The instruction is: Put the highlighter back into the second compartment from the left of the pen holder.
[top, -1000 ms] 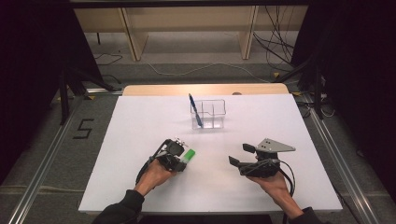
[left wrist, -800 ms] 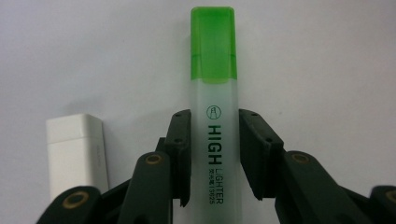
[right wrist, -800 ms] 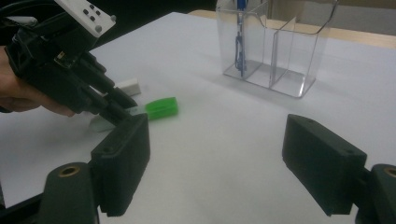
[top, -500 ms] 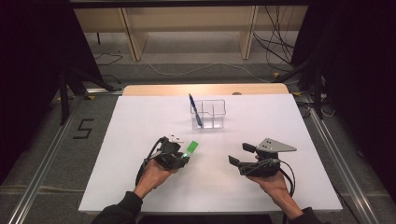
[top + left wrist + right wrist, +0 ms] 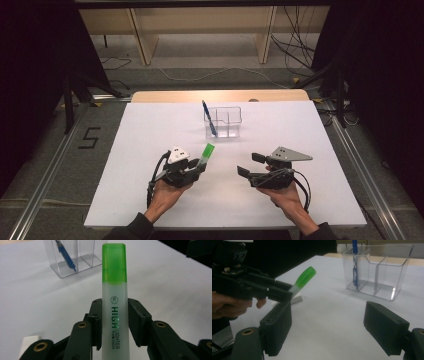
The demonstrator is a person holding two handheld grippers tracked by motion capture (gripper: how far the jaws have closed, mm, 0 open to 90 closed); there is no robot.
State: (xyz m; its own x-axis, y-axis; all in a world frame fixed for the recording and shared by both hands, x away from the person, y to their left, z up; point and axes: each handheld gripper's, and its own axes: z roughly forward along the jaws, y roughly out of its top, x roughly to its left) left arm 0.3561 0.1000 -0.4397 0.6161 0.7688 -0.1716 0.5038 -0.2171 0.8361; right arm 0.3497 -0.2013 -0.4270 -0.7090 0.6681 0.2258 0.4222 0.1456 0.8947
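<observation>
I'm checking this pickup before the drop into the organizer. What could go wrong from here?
The left gripper clamps the highlighter low on its barrel, so the long capped end sticks out and might pivot or slip. The clear organizer has narrow compartments and looks light; a tilted entry could catch a wall or divider and shove it. One compartment already holds a leaning blue pen, which the highlighter could knock.

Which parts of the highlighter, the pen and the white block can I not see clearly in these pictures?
- Highlighter: its lower end is cut off by the bottom edge of the left gripper view.
- Blue pen: its top is cut off by the upper edge of the right gripper view.
- White block: mostly hidden behind the left gripper there; what it is stays unclear.
</observation>
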